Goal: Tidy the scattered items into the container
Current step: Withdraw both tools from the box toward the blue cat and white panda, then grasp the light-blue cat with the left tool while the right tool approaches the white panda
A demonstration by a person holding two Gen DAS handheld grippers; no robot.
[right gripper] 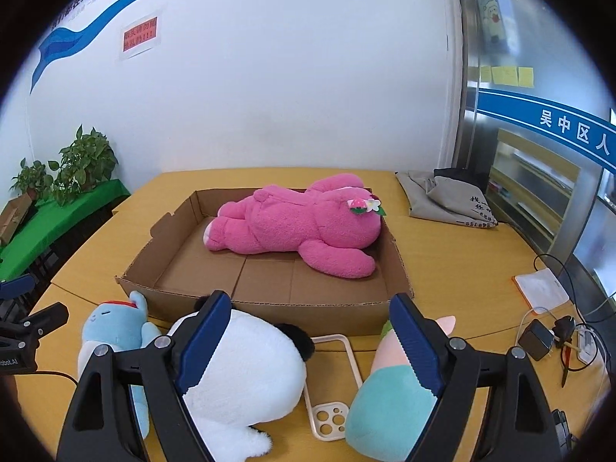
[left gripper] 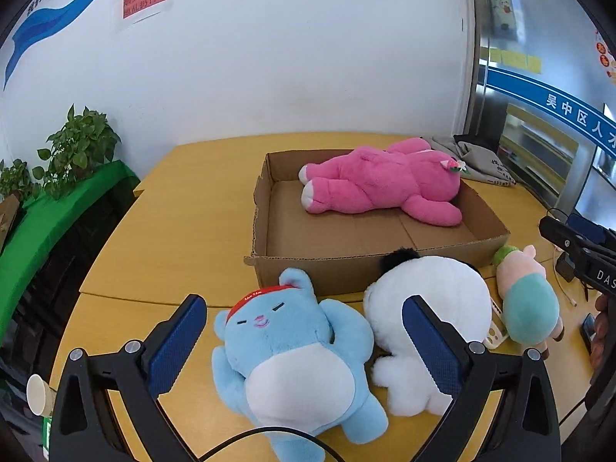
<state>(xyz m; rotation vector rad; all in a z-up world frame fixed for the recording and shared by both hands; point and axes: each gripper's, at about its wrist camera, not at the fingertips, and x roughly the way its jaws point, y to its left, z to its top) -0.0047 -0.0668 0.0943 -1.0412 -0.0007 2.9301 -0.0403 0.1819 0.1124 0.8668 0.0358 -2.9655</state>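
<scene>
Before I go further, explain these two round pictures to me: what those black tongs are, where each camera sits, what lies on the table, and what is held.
No robot here: a person holds one pair of tongs in each hand, with a wide-angle camera on each looking along its fingers. One picture is from the left tongs, the other from the right tongs. Both are open and hold nothing. On the yellow table stands a cardboard box with a pink plush inside. In front of the box lie a blue plush, a white plush, a pink-and-teal plush and a phone case.
</scene>
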